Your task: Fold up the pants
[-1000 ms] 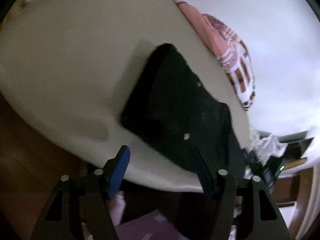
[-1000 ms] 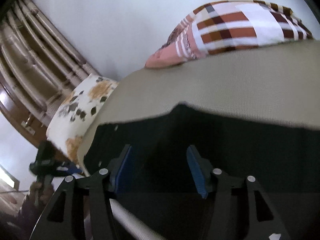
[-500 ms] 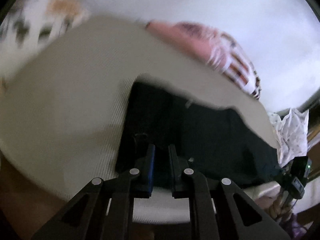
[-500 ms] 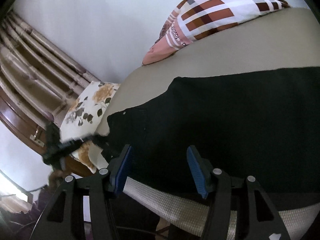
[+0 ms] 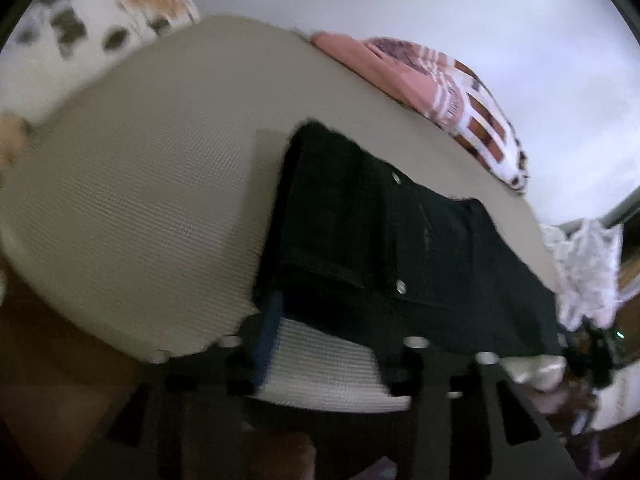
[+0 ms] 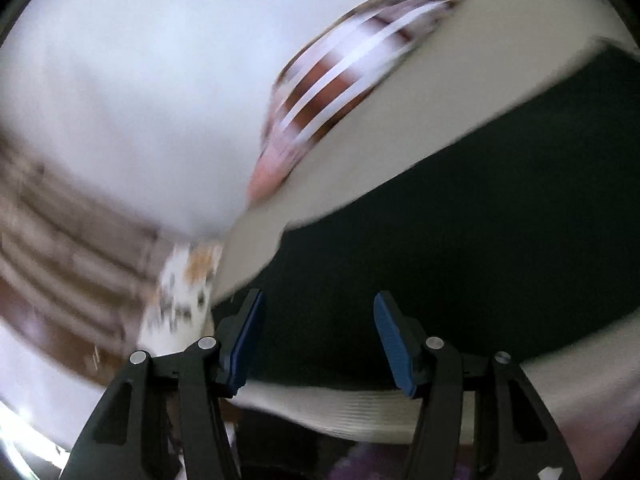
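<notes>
Black pants (image 5: 380, 248) lie flat on a beige mattress (image 5: 160, 200), their near edge close to the mattress's front edge, with two metal buttons showing. My left gripper (image 5: 340, 320) is blurred at the bottom of the left wrist view. Its jaws are opening at the pants' near left corner, and no fabric is pinched between them. In the right wrist view the pants (image 6: 460, 240) fill the right half. My right gripper (image 6: 319, 300) hangs open just over their near edge, its blue pads (image 6: 248, 336) apart with nothing held.
A checked pink and brown blanket (image 5: 460, 96) lies along the far edge against the white wall. A floral pillow (image 5: 100, 20) sits at the far left. White lacy cloth (image 5: 584, 264) is heaped off the right end. Curtains (image 6: 60, 240) hang at the left.
The left gripper shut at the pants' near edge and then opened again, while its view rolled. The right gripper swept sideways and rolled, blurring its view, and its jaws stayed open.
</notes>
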Demonstrator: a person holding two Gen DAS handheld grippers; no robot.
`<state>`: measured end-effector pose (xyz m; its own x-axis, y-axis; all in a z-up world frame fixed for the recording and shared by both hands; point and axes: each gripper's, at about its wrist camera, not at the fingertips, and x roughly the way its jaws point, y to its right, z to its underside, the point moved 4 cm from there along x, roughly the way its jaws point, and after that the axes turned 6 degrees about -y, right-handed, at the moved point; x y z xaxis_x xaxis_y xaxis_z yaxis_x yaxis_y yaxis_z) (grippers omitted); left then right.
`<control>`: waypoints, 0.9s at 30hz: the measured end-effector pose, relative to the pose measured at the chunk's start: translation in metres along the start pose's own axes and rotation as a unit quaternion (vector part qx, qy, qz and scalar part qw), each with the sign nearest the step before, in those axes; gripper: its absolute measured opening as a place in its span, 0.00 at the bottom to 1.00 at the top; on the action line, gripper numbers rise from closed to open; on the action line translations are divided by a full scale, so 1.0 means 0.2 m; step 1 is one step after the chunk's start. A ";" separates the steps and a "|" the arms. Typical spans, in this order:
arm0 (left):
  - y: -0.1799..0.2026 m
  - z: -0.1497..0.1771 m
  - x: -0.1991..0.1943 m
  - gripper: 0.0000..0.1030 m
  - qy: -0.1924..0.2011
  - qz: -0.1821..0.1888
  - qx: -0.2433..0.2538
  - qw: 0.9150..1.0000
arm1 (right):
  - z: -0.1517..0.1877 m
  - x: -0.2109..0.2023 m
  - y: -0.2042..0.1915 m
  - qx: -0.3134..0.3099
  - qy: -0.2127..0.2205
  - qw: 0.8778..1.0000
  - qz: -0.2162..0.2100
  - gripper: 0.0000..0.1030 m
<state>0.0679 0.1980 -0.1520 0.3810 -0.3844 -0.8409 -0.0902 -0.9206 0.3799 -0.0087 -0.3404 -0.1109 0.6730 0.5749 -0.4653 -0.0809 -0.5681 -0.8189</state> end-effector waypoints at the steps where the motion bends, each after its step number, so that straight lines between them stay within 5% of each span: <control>1: 0.02 0.00 -0.05 0.58 0.014 -0.017 0.003 1.000 | -0.04 -0.15 0.13 0.037 0.028 0.999 0.010 0.53; 4: 0.05 -0.02 -0.15 0.65 0.045 -0.043 0.001 0.998 | -0.07 -0.54 0.46 0.132 0.104 0.985 0.026 0.54; 7: 0.12 -0.06 -0.19 0.79 0.065 -0.025 -0.002 0.998 | -0.02 -0.85 0.73 0.196 0.157 0.967 0.044 0.54; 15: 0.27 -0.04 0.13 0.81 0.034 -0.002 -0.009 0.999 | 0.03 -1.01 1.03 0.253 0.213 0.944 0.001 0.54; 18: 0.28 -0.03 0.16 0.81 0.042 -0.005 -0.007 0.999 | -0.01 -1.02 1.08 0.256 0.217 0.942 -0.005 0.54; 27: 0.36 -0.01 0.18 0.81 0.054 -0.009 0.041 0.998 | -0.15 -0.86 1.01 0.200 0.185 0.962 0.037 0.53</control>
<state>0.0771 0.1186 -0.1534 0.4805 -0.3620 -0.7988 -0.1563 -0.9316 0.3282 -0.1196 -0.5722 -0.1862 0.8643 0.2510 -0.4358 -0.3642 -0.2853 -0.8866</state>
